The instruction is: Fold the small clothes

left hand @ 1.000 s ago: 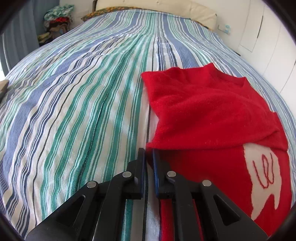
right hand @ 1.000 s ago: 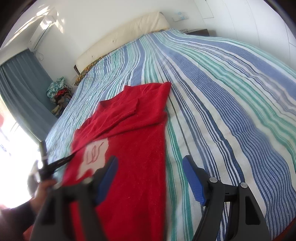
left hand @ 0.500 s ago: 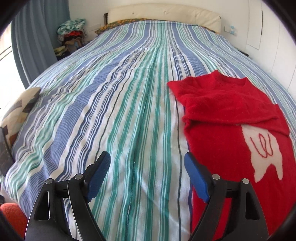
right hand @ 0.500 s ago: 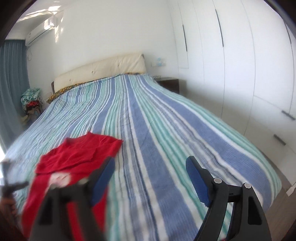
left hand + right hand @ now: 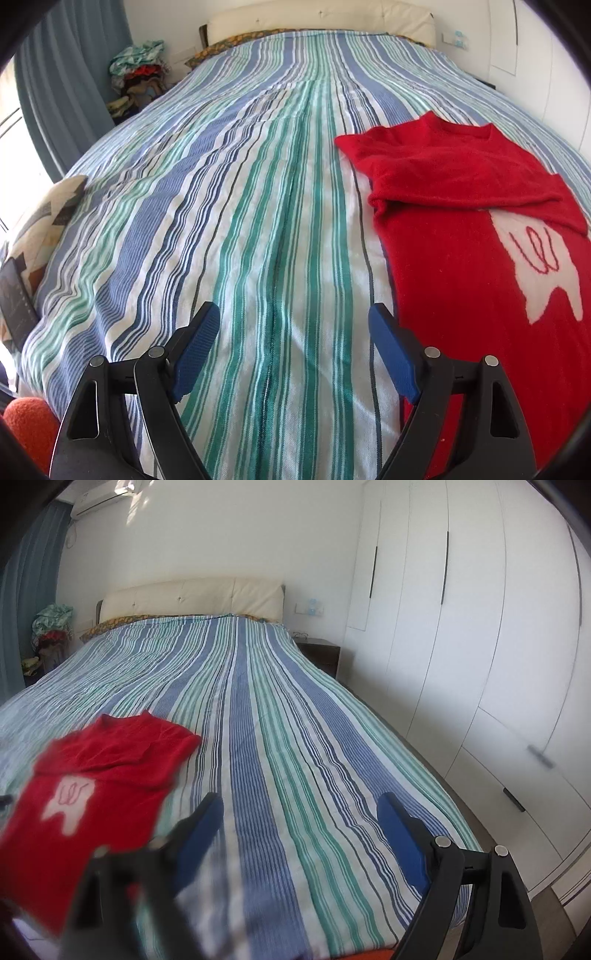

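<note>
A small red sweater [image 5: 461, 221] with a white tooth patch lies flat on the striped bedspread [image 5: 258, 184], its sleeves folded across the chest. In the left wrist view it is to the right of my left gripper [image 5: 291, 328], which is open and empty over the bedspread. In the right wrist view the sweater [image 5: 96, 775] lies at the left. My right gripper [image 5: 301, 819] is open and empty, to the right of the sweater near the foot of the bed.
A patterned cushion [image 5: 44, 221] and a dark flat object [image 5: 16, 299] lie at the bed's left edge. A clothes pile [image 5: 136, 77] stands by the curtain. White wardrobes [image 5: 480, 646] and a nightstand [image 5: 319, 655] line the right side. The headboard [image 5: 192, 596] is at the far end.
My left gripper let go of the sweater's edge, opened and pulled back to the left. My right gripper lifted and swung right, away from the sweater.
</note>
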Demonstrator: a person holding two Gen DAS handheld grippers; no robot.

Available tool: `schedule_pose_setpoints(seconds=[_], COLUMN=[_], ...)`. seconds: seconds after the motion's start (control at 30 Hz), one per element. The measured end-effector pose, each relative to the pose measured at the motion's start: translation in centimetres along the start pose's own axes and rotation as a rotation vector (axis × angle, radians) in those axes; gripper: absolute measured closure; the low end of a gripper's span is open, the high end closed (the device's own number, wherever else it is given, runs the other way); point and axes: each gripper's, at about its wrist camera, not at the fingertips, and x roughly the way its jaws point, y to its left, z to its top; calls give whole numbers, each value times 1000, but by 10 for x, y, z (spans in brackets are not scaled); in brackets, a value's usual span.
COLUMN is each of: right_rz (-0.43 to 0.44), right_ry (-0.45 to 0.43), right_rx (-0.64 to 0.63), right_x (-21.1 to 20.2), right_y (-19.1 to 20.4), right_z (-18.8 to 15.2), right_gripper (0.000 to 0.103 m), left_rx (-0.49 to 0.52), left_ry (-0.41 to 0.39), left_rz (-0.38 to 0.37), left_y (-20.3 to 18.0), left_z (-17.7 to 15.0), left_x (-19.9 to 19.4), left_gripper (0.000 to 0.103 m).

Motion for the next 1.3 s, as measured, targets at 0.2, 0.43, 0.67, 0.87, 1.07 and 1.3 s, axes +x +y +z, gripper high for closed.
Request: schedule_pose_setpoints(seconds=[0.2, 0.43, 0.67, 0.87, 1.07, 1.3], right_rz=[4, -4, -7, 56, 329, 717], right_ry=[44, 37, 44, 81, 294, 784], right_rx=[80, 51, -43, -156, -215, 107], right_x=[11, 9, 12, 17, 15, 40], right_y=[-15, -10, 10, 32, 68, 109], right_z=[-1, -2, -4, -6, -15, -78], right_gripper=[18, 18, 18, 18, 18, 21], left_rx=[-7, 21, 24, -15, -124, -56], left_ry=[16, 24, 33, 103, 243, 434], left_rz=[12, 31, 37, -72, -395, -573], left_y=[2, -1, 0, 9, 17, -20], left_z=[-2, -4, -3, -5, -30, -73], left_x=[1, 1, 1, -7, -38, -57], left_gripper=[19, 19, 19, 19, 19, 22])
